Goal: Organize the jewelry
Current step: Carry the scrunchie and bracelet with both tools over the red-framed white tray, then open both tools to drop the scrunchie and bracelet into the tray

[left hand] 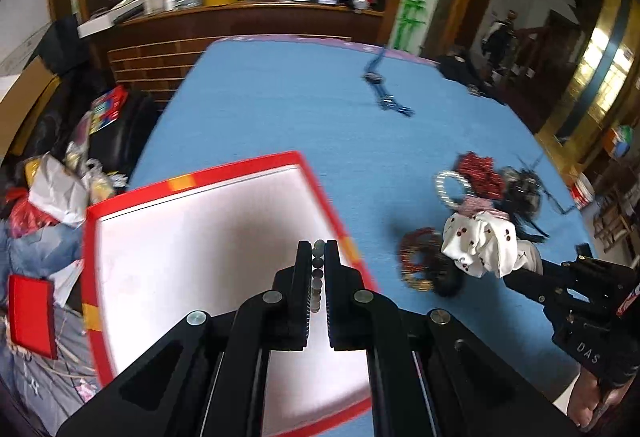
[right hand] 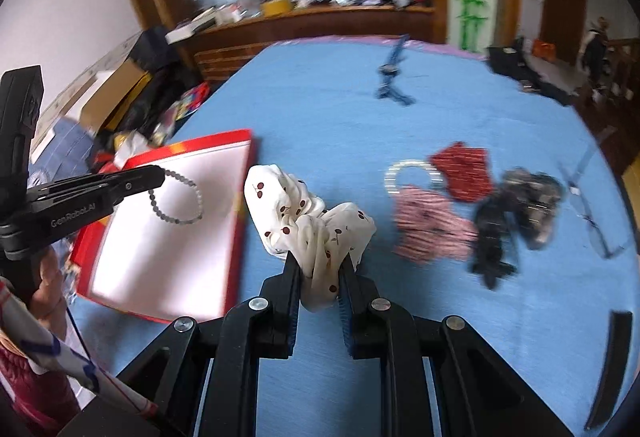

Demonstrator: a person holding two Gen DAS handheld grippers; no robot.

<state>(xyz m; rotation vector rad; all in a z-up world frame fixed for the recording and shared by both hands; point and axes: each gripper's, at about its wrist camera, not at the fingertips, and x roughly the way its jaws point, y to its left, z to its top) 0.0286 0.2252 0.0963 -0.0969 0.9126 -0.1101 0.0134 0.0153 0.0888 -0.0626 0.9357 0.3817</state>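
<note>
Red-rimmed and white inside, the box (right hand: 168,237) lies on the blue cloth (right hand: 320,109). Above it the left gripper (left hand: 318,257) pinches a grey bead bracelet (right hand: 176,197), which dangles over the white floor. Right of the box, the right gripper (right hand: 320,265) clamps a white cherry-print scrunchie (right hand: 308,221), with more hair pieces (right hand: 460,197) farther right.
</note>
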